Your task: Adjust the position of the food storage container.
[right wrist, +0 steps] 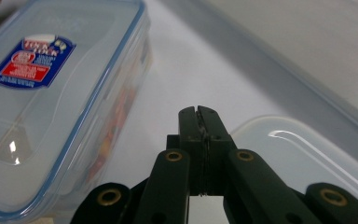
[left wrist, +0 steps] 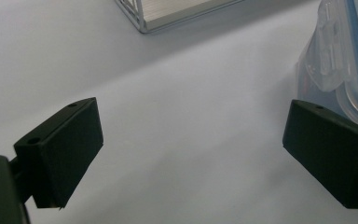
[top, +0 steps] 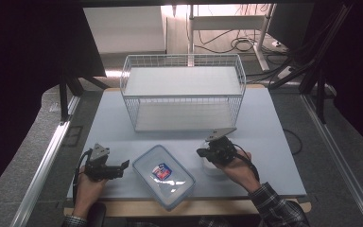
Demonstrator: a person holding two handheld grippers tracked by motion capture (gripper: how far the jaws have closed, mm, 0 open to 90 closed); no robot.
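Your left gripper (top: 123,166) rests low on the table (top: 264,123) near its front left edge, its jaws spread wide with nothing between them. In the left gripper view the two black pads (left wrist: 65,154) stand far apart over bare table, and one end of the box (left wrist: 349,56) shows just beyond the far pad, near it but apart.

Your right gripper (top: 202,152) has its jaws pressed flat together, holding nothing; in the right gripper view the tips (right wrist: 199,116) meet with no gap. It sits above a smaller clear tub (top: 212,166) (its lid shows at the lower right of that view), though you cannot tell whether it touches.

The box (top: 164,176), a clear rectangular one with a blue-rimmed lid and a red and blue label (right wrist: 32,60), lies on the table between your two grippers, turned at an angle, close to the front edge.

Behind them, well apart, stands a white wire basket (top: 183,61) at the middle of the table.
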